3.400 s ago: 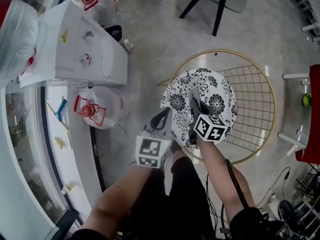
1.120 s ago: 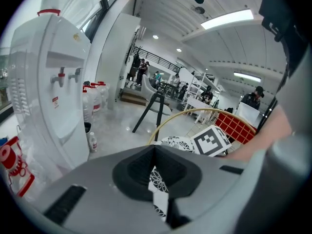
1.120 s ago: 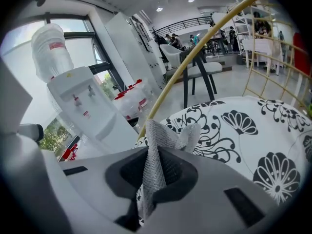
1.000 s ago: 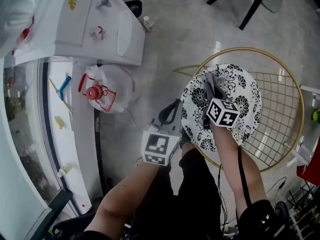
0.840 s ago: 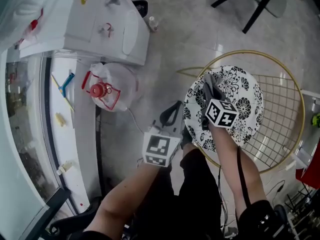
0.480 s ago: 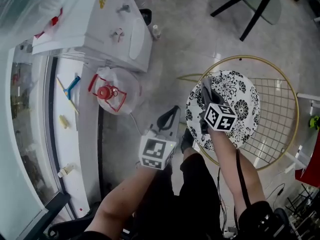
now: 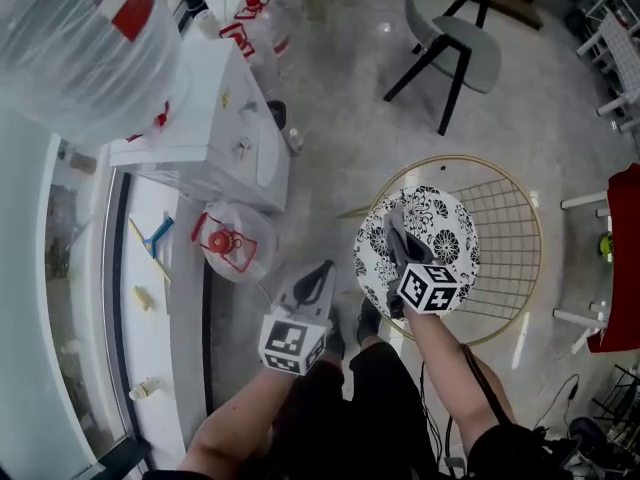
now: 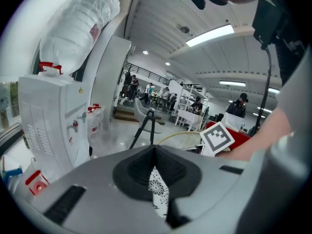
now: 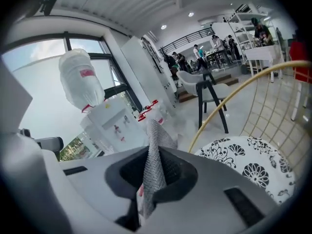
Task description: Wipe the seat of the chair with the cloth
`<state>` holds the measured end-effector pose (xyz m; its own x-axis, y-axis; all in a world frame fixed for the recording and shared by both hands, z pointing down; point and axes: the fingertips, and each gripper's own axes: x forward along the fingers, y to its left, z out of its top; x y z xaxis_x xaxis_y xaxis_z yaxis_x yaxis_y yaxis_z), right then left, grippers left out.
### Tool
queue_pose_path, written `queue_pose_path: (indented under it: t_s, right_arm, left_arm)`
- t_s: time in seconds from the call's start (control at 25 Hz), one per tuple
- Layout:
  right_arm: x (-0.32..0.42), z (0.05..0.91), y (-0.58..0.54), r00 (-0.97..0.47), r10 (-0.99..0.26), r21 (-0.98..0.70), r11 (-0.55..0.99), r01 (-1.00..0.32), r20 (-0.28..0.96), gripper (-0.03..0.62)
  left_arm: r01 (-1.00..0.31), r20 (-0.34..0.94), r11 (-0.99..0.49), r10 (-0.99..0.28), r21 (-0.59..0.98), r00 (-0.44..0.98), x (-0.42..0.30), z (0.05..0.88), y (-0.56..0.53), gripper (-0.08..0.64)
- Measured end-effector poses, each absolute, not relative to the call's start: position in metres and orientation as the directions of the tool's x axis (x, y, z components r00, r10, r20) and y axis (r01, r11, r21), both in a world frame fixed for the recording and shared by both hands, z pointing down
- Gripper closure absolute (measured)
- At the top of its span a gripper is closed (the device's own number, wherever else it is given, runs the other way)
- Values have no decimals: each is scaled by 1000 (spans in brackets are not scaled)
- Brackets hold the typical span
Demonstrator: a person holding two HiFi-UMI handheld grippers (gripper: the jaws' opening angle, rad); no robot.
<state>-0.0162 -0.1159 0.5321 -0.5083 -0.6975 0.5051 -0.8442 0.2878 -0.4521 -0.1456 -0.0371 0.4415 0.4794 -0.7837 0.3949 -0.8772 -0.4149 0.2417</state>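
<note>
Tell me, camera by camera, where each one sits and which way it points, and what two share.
Head view: on the person's head, looking down at the chair seat; shows the left forearm, right forearm, left gripper and right gripper.
Left gripper view: rides the left gripper, looking along its closed jaws toward the water dispenser; the right forearm shows.
Right gripper view: rides the right gripper, looking along jaws clamped on the cloth, over the chair seat.
Shared: both gripper views show the water dispenser.

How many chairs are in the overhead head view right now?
2: the gold wire chair with the floral seat under the right gripper, and a grey chair on black legs beyond it. More may sit outside the frame.
</note>
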Motion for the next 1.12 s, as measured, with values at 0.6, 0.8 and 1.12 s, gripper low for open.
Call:
queue_pose_path:
  t_s: [0.6,0.8,1.12]
  right_arm:
    - [36,322,-50,-430,-845,-346,318,-882,319,568]
    - [51,269,-40,-425,-874,-301,349,-887,238,568]
    - [82,197,-33,-469,-866,-219,431,-875,171,568]
  left_arm:
    - [-786,177,-573,-770,231,613,-119,278,-17,554]
    - [-798,143,-566,-789,208,597,-120,239,-15,554]
    - [-810,101,-565,-806,158,583,-90,189,-15,554]
